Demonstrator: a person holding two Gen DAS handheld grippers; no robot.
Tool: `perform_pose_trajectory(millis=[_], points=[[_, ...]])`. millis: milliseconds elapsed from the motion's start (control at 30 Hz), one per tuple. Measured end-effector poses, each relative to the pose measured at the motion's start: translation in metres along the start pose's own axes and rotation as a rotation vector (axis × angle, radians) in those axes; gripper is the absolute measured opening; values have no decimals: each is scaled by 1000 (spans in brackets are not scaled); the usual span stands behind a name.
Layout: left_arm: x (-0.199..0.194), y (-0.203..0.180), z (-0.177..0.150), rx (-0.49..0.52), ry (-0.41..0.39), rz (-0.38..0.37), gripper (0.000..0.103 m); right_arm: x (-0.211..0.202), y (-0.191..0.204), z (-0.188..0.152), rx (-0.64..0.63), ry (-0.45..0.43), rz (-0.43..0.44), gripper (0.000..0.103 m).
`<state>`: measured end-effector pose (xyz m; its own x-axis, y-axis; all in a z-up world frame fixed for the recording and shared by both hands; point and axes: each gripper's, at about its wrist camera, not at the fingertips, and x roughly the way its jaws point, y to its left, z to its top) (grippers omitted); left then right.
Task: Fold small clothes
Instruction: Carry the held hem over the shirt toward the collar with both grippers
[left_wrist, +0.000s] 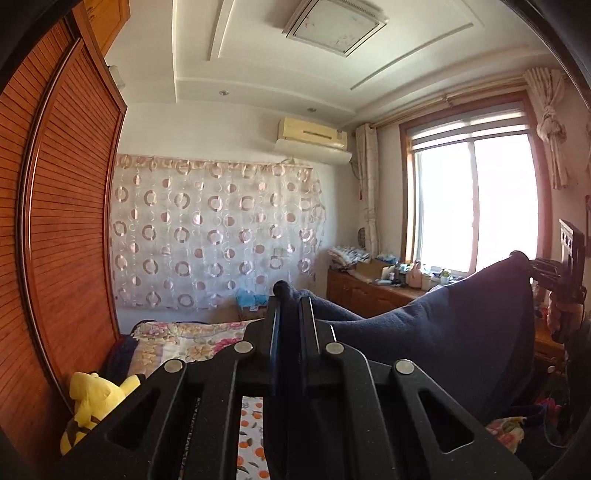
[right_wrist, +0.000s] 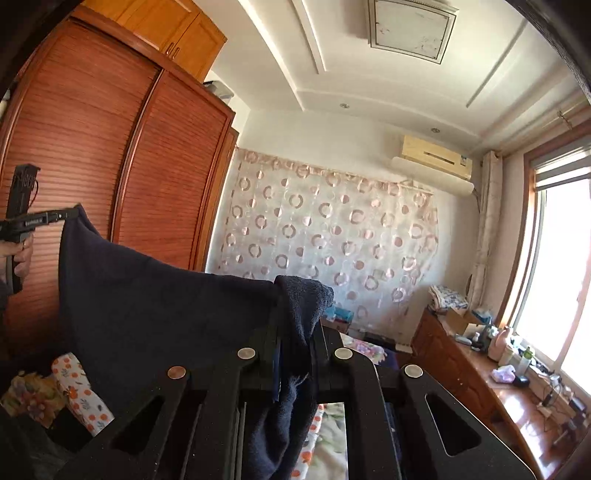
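Note:
A dark navy cloth (left_wrist: 443, 332) hangs stretched in the air between both grippers. My left gripper (left_wrist: 293, 301) is shut on one top corner of it; the cloth bunches at the fingertips. My right gripper (right_wrist: 295, 295) is shut on the other top corner, and the cloth (right_wrist: 166, 306) drapes down over its fingers. In the left wrist view the right gripper (left_wrist: 546, 273) shows at the far right, holding its corner. In the right wrist view the left gripper (right_wrist: 55, 216) shows at the far left, holding its corner. The cloth's lower edge is hidden.
A bed with a floral quilt (left_wrist: 184, 339) and an orange-print sheet (left_wrist: 251, 435) lies below. A yellow plush toy (left_wrist: 92, 402) sits by the wooden wardrobe (left_wrist: 66, 221). A cluttered wooden counter (right_wrist: 498, 373) runs under the window (left_wrist: 476, 199).

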<state>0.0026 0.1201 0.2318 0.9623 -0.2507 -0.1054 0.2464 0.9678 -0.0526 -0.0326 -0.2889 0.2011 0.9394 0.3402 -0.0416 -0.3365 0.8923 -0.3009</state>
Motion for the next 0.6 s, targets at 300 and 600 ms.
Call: perform_pose_trajectory(millis=[300,600], points=[[210,30,-120,4,309,91,10,201,-25,-103,84,252,52,11],[336,17,-195,59,503,101,11,398,-13,-234,99,574,9,11]])
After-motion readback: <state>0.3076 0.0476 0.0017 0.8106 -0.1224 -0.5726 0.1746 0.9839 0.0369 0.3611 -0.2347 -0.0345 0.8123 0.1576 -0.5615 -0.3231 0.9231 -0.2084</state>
